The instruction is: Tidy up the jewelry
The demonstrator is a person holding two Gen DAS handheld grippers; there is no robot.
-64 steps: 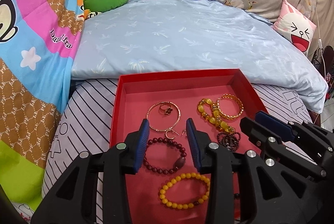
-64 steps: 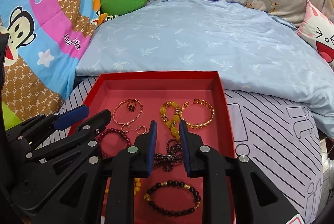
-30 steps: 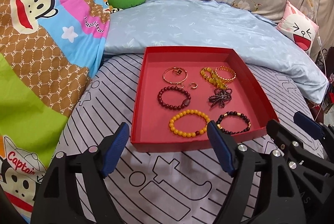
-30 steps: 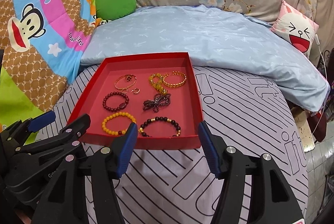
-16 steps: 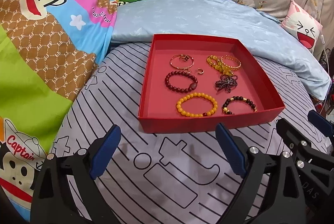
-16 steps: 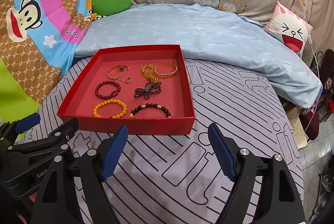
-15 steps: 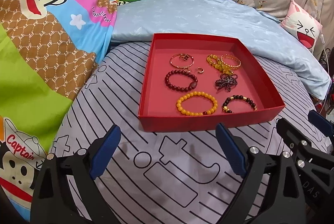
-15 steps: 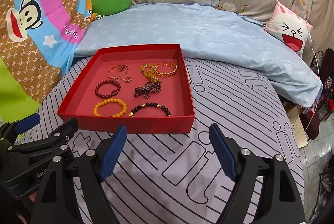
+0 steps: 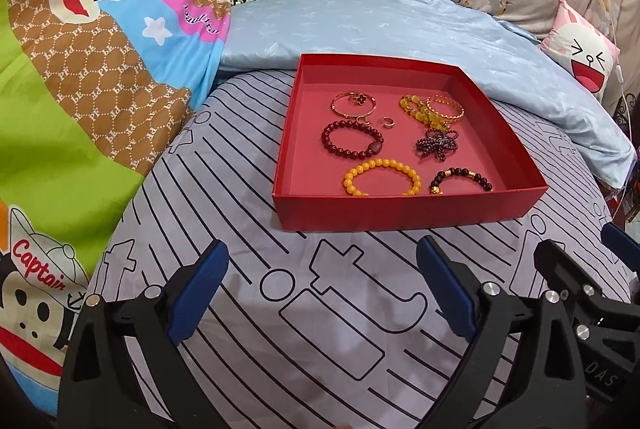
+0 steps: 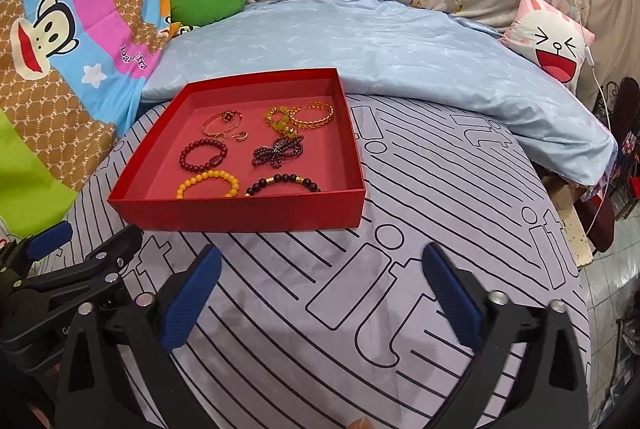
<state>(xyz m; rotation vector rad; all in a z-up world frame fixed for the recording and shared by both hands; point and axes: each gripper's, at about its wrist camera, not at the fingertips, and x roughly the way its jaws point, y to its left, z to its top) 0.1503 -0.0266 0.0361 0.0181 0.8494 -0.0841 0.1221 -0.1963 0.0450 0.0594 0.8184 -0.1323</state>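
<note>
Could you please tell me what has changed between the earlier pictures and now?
Both grippers have pulled back from over the red cardboard tray to the striped bedsheet in front of it. The left gripper and right gripper have just been opening their jaws, with nothing between them. The bracelets, such as the yellow beaded bracelet, lie in the tray as before.

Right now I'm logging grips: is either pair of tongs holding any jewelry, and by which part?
Nothing is held. The left tongs and right tongs both stand open over the striped bedsheet.
</note>
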